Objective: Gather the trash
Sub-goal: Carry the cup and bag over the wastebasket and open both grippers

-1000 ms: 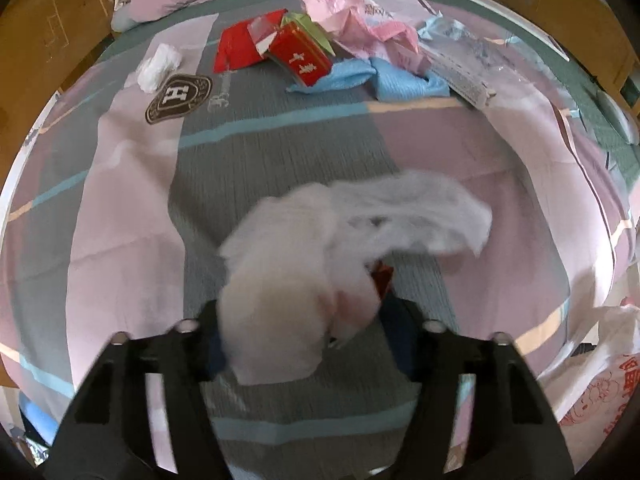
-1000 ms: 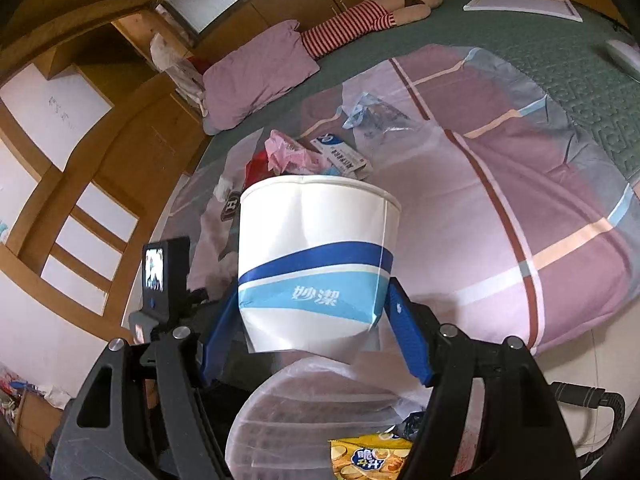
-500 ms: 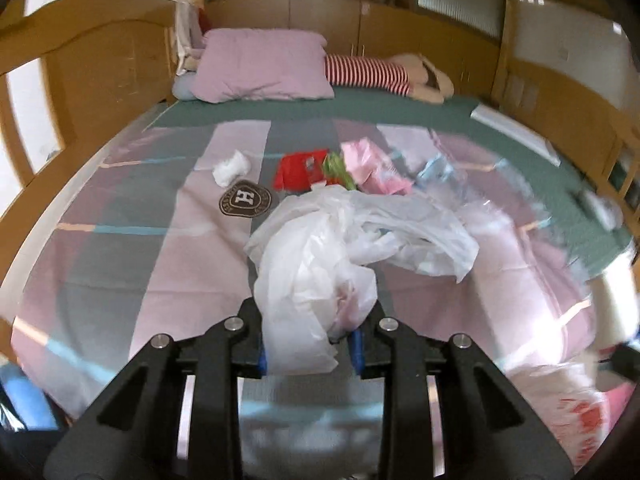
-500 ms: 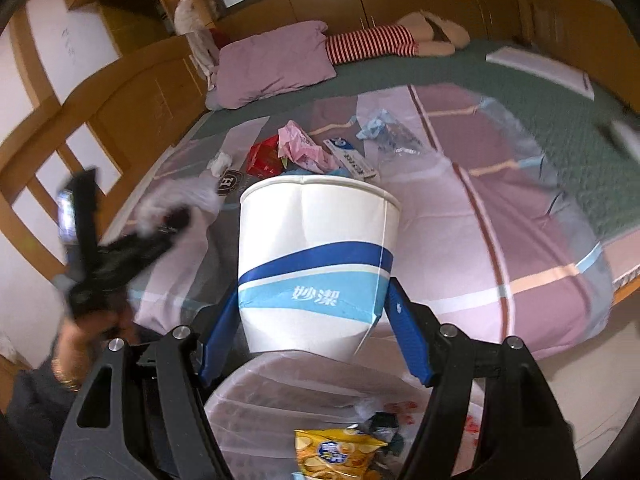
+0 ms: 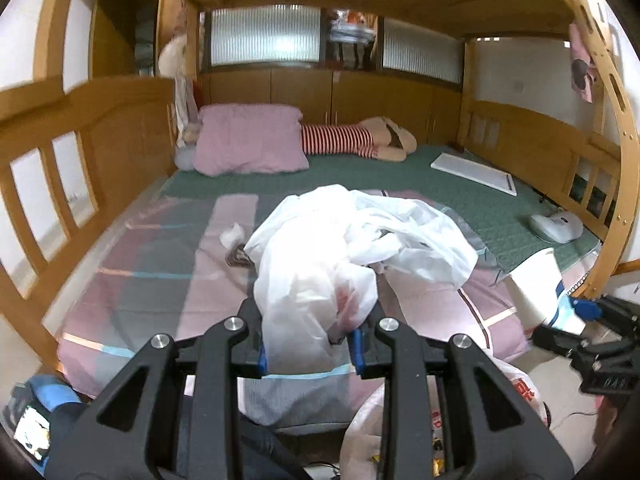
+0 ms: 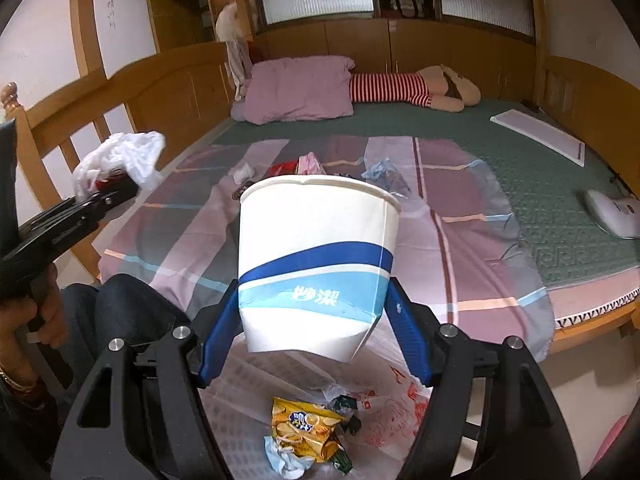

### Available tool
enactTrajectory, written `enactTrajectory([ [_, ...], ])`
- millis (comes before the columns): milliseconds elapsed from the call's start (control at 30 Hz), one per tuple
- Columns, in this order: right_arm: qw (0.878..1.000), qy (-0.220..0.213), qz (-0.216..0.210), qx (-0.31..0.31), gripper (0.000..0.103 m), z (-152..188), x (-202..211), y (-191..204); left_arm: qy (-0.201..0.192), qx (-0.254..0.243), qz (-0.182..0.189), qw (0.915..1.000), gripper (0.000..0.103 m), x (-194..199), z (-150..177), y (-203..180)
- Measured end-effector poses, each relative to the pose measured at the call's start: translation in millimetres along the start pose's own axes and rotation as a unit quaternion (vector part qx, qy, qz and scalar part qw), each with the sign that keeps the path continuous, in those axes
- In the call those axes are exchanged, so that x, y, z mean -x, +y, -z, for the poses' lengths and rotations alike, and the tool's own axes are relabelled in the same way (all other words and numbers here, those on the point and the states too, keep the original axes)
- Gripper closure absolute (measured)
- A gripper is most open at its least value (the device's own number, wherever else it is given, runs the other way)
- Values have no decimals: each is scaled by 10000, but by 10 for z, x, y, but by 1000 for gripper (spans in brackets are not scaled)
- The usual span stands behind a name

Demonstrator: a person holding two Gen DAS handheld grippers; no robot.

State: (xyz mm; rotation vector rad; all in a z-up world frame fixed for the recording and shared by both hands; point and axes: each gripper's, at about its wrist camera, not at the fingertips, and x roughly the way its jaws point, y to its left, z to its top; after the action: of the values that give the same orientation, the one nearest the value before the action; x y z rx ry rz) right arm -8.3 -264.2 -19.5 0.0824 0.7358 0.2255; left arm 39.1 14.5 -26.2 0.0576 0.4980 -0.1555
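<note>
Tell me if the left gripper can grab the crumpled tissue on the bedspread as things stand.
Probably not: the left gripper is shut on the white plastic bag and is raised well off the bed, far from the crumpled tissue. It would have to drop the bag first.

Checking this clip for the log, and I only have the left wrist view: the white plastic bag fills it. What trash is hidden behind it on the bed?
Observer: A red wrapper and a pink wrapper lie on the striped sheet.
Operator: What is below the paper cup?
Observer: Under the paper cup an open trash bag holds a yellow snack packet.
Operator: Right grip secure?
Observer: The right gripper clamps the cup's base.
</note>
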Motion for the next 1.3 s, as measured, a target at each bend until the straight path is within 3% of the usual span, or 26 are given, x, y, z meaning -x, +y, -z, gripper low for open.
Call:
enactTrajectory([
  [167, 9999, 130, -39, 40, 33, 79, 97, -41, -106, -65, -3, 9999, 73, 156, 22, -97],
  [467, 9892, 1460, 27, -121, 31, 457, -472, -115, 158, -215, 340, 9991, 73, 61, 200, -245],
  [633, 9905, 1353, -22, -227, 18, 444, -438, -115, 357, -251, 486, 9979, 73, -32, 255, -259],
  [800, 9943, 773, 352, -645, 18, 331, -237, -317, 666, -345, 815, 9938, 73, -139, 360, -351],
  [867, 9935, 501, 547, -867, 18, 291, -143, -405, 921, -485, 1108, 9884, 73, -225, 448, -440],
  [900, 9928, 374, 608, -959, 18, 271, -99, -448, 1202, -625, 1444, 9802, 72, -317, 536, -534],
  [1033, 9905, -61, 594, -1238, 17, 221, 69, -553, 1965, -1144, 2174, 9492, 69, -566, 849, -849],
  [1133, 9888, -109, 524, -1396, 17, 206, 78, -605, 2235, -1297, 2412, 9354, 46, -657, 974, -964],
  [1200, 9871, -93, 490, -1519, 17, 203, 62, -648, 2164, -1342, 2377, 9374, 20, -637, 983, -990],
  [1300, 9845, -21, 371, -1711, 17, 207, -6, -670, 2076, -1261, 2395, 9400, 15, -611, 956, -946],
])
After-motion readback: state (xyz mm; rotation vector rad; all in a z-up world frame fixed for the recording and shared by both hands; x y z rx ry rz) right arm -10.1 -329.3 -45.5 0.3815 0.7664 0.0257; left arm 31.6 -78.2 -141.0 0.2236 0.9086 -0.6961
